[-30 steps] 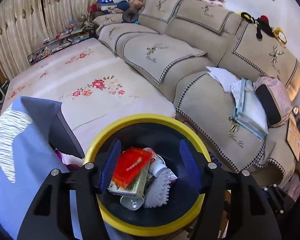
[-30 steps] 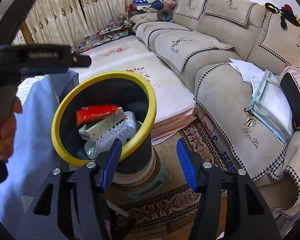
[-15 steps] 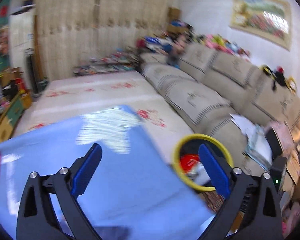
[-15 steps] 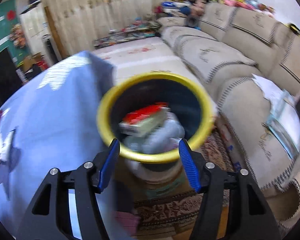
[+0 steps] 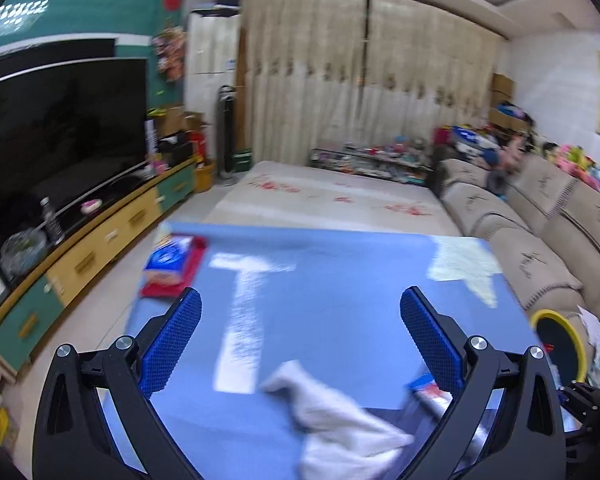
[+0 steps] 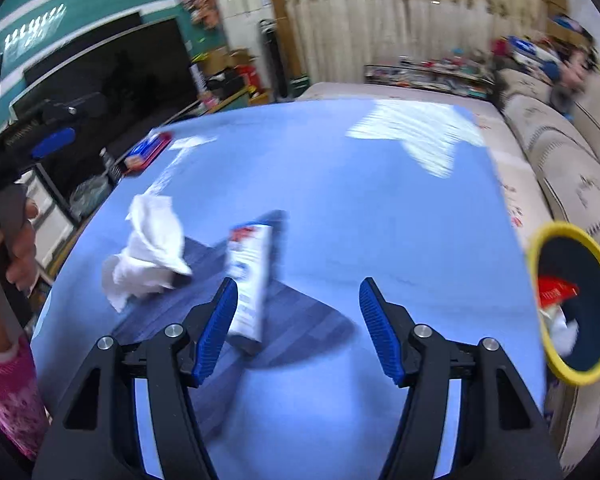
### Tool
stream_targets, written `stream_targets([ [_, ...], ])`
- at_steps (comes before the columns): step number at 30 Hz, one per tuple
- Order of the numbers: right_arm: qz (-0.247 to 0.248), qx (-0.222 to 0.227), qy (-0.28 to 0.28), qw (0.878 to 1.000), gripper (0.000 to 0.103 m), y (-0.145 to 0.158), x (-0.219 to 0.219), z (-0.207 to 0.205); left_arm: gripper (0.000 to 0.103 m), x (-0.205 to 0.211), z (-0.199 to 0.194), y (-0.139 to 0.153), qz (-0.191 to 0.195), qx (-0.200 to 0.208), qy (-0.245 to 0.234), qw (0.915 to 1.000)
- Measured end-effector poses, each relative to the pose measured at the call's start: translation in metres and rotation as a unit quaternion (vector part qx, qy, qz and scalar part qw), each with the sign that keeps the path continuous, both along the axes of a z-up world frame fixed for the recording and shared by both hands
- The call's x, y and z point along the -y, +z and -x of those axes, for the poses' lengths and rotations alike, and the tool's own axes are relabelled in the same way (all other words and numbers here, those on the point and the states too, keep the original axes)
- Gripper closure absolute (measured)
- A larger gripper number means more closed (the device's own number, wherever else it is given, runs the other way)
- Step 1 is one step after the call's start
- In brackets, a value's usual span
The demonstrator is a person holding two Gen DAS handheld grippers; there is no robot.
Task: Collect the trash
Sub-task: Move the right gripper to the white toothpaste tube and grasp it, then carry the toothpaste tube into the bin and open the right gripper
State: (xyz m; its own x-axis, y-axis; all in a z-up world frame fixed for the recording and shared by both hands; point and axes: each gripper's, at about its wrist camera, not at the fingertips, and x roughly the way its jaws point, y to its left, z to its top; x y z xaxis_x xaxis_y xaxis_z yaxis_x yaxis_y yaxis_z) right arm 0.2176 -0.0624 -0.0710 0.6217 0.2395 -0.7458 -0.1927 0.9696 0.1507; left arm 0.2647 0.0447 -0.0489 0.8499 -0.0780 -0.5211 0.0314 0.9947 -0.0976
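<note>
both hand-held grippers, left (image 5: pixel 300 336) and right (image 6: pixel 296 326), gape empty over the tabletop (image 6: pixel 340 184). next pickup: crumpled tissue (image 6: pixel 148 248) and small carton (image 6: pixel 250 280), then the yellow-rimmed bin (image 6: pixel 572 304) at the right.

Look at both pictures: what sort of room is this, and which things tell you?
Most likely a home living room. A large dark television stands on a long low cabinet, a beige sectional sofa lines the opposite wall, and full-length curtains cover the far end.
</note>
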Motion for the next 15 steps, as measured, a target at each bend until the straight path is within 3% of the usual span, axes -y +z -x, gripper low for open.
stream_targets([
  [4, 0.031, -0.019, 0.016, 0.999, 0.044, -0.013, -0.029, -0.018, 0.005, -0.024, -0.010, -0.022, 0.012, -0.008, 0.015, 0.9998],
  [10, 0.054, -0.053, 0.021, 0.997, 0.057, -0.038, -0.038, -0.037, 0.005, -0.015, -0.012, -0.035, 0.031, -0.017, 0.005, 0.9994],
  [15, 0.052, -0.049, 0.022, 0.997, 0.080, -0.041, -0.040, -0.038, 0.005, 0.001, -0.004, -0.030, 0.024, -0.004, 0.003, 0.9997],
])
